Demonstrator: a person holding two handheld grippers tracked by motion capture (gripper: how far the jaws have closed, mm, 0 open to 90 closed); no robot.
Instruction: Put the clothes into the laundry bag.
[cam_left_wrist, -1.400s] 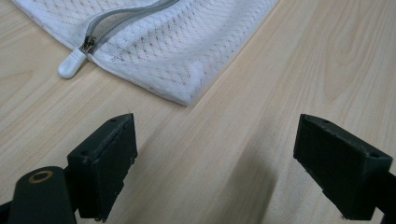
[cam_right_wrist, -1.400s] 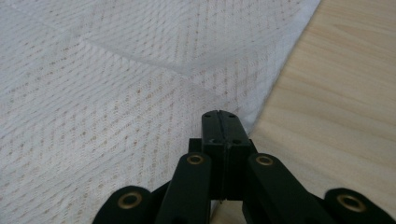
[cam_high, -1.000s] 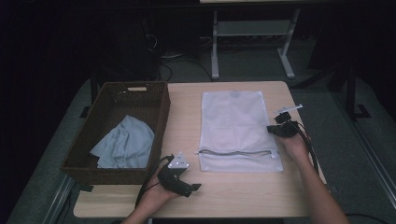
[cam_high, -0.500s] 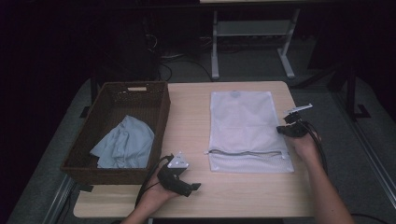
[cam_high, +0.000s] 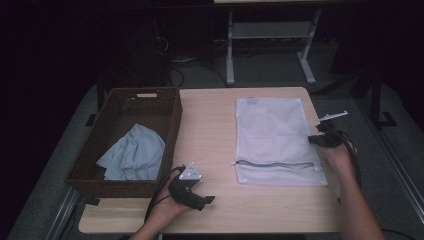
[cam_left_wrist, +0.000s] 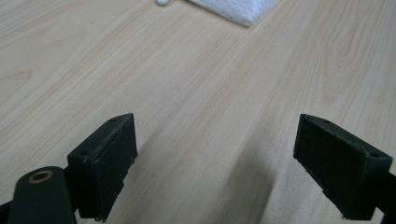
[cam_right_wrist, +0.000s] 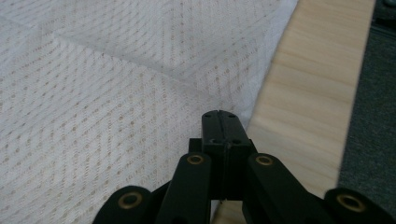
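Observation:
A white mesh zip bag (cam_high: 275, 135) lies flat on the right half of the wooden table (cam_high: 210, 120), its zipper near the front edge. My right gripper (cam_high: 316, 140) is at the bag's right edge with the jaws pressed together on the mesh (cam_right_wrist: 116, 93); the tips (cam_right_wrist: 220, 119) sit right at the hem. My left gripper (cam_high: 206, 199) rests low near the table's front, left of the bag, jaws wide apart (cam_left_wrist: 212, 163) over bare wood. A corner of the bag (cam_left_wrist: 238, 9) shows ahead of it.
A dark wicker basket (cam_high: 145, 94) stands at the table's left with a light blue cloth (cam_high: 132, 157) inside. The table's right edge (cam_right_wrist: 308, 93) runs close beside the right gripper. A metal stand (cam_high: 270, 45) is on the floor behind.
The right gripper has moved to the right and the mesh bag has slid with it toward the table's right edge. The left gripper has stayed put.

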